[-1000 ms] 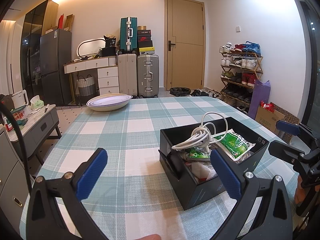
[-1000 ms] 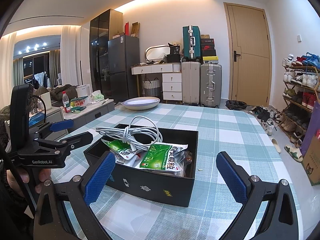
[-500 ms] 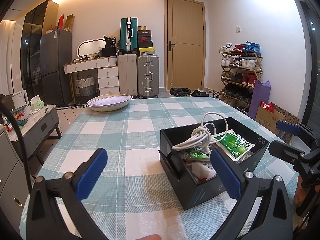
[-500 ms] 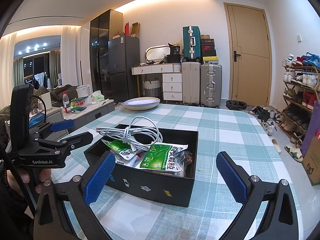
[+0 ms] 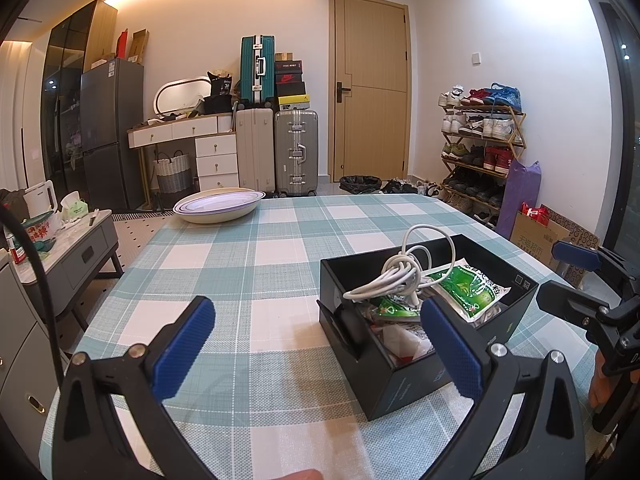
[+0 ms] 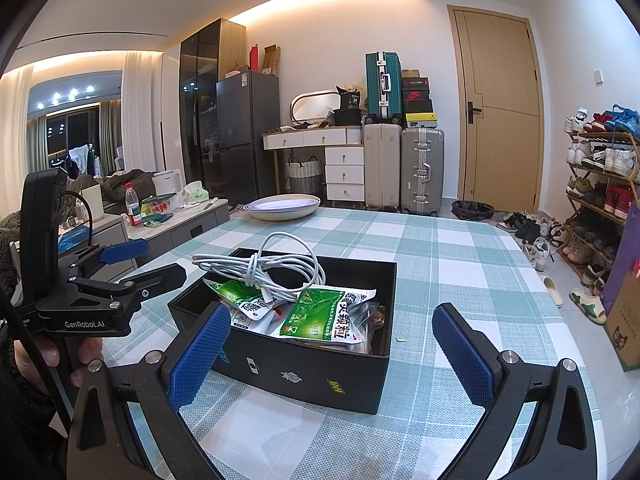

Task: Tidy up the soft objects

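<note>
A black open box (image 5: 412, 376) (image 6: 304, 368) sits on the checked tablecloth (image 5: 248, 272) (image 6: 440, 248). A coiled white cable (image 5: 404, 272) (image 6: 264, 264) lies on top of green sachets (image 5: 472, 288) (image 6: 328, 312) and other packets inside it. My left gripper (image 5: 320, 340) is open and empty, above the table to the left of the box; it shows in the right wrist view (image 6: 156, 264). My right gripper (image 6: 332, 348) is open and empty, just in front of the box; it shows in the left wrist view (image 5: 560, 276).
A white oval dish (image 5: 219, 205) (image 6: 282, 205) stands at the table's far edge. Suitcases (image 5: 296, 152), a drawer unit (image 5: 216, 156), a fridge (image 5: 108, 132), a door (image 5: 372, 92) and a shoe rack (image 5: 480, 148) stand beyond. A low grey cabinet (image 5: 76, 248) stands left of the table.
</note>
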The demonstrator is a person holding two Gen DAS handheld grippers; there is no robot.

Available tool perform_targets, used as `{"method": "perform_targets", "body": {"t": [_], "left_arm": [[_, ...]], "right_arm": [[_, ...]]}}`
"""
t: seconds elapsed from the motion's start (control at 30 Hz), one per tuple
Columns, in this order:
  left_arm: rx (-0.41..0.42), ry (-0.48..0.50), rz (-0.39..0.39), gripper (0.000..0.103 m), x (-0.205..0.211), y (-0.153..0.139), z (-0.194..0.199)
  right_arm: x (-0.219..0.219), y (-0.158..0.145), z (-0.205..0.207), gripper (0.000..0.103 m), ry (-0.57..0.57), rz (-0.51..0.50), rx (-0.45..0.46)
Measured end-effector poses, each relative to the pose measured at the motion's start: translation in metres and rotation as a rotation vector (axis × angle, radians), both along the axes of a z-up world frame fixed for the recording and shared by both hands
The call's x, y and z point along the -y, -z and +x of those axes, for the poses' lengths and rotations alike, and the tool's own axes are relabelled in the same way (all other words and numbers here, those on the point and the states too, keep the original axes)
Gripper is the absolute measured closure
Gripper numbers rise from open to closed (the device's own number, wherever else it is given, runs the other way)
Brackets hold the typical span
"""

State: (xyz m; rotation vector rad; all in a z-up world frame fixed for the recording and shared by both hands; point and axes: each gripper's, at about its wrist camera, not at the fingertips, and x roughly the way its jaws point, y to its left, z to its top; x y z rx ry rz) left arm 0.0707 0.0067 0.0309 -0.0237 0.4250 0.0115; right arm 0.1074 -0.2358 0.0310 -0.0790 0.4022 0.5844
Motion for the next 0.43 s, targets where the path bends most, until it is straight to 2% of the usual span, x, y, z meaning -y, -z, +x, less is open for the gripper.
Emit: {"method": "perform_targets", "body": {"t": [0.43], "left_arm": [[0.001, 0.004, -0.001, 0.000, -0.0011, -0.0008, -0.0003]], "right_arm": [[0.0004, 0.0001, -0.0002, 0.000, 0.000, 0.001, -0.001]]}}
